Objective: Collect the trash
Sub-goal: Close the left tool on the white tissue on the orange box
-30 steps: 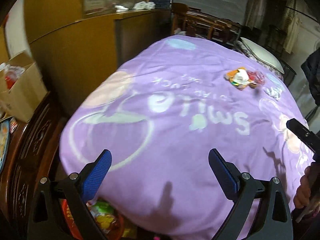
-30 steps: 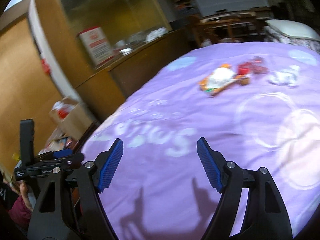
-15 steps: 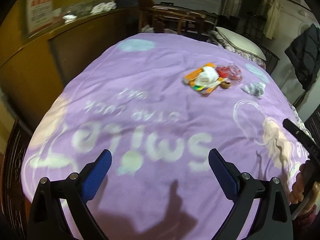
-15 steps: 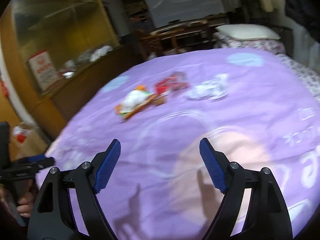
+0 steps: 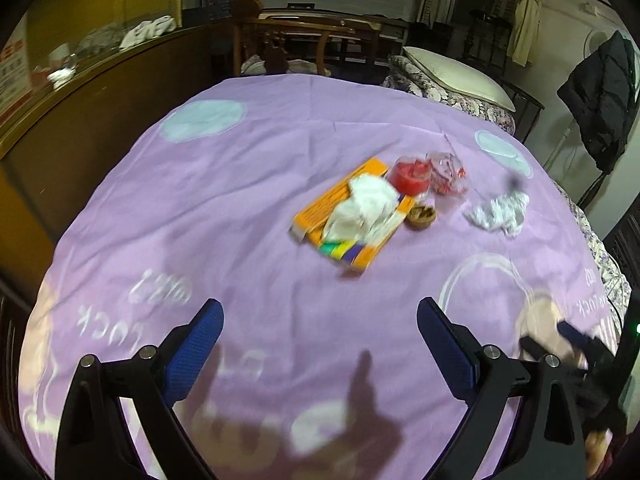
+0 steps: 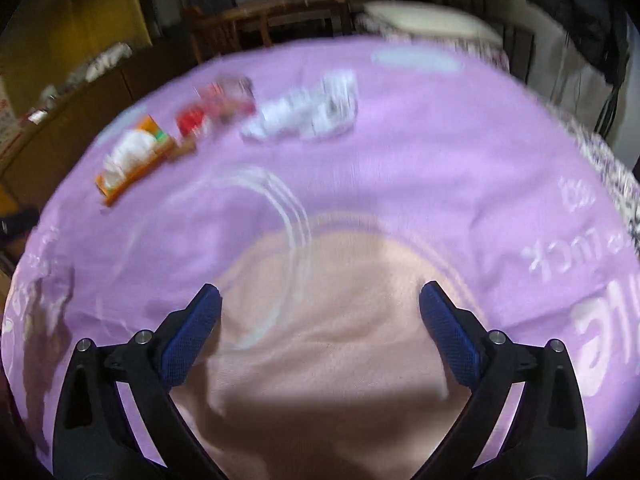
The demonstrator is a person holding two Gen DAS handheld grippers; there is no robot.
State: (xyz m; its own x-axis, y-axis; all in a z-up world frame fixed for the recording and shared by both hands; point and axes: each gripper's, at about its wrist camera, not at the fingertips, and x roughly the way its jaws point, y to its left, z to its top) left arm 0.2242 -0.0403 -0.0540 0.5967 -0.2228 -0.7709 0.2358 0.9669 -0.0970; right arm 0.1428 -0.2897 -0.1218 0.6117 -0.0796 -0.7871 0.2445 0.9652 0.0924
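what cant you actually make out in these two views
- Right wrist view: motion blur smears the orange box, the red item and the crumpled white wrapper; no print is readable.
- Left wrist view: the tissue hides most of the box's top.
- Left wrist view: the clear plastic piece is too blurred to identify.
- Left wrist view: the right gripper is blurred and cut by the edge.

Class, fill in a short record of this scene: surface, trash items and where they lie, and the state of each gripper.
Surface: purple blanket
Trash: orange box with white crumpled tissue on it; red cup; clear wrapper; brown nutshell; crumpled white paper apart at right
Left gripper: open, empty
Right gripper: fingers opening, nothing between them
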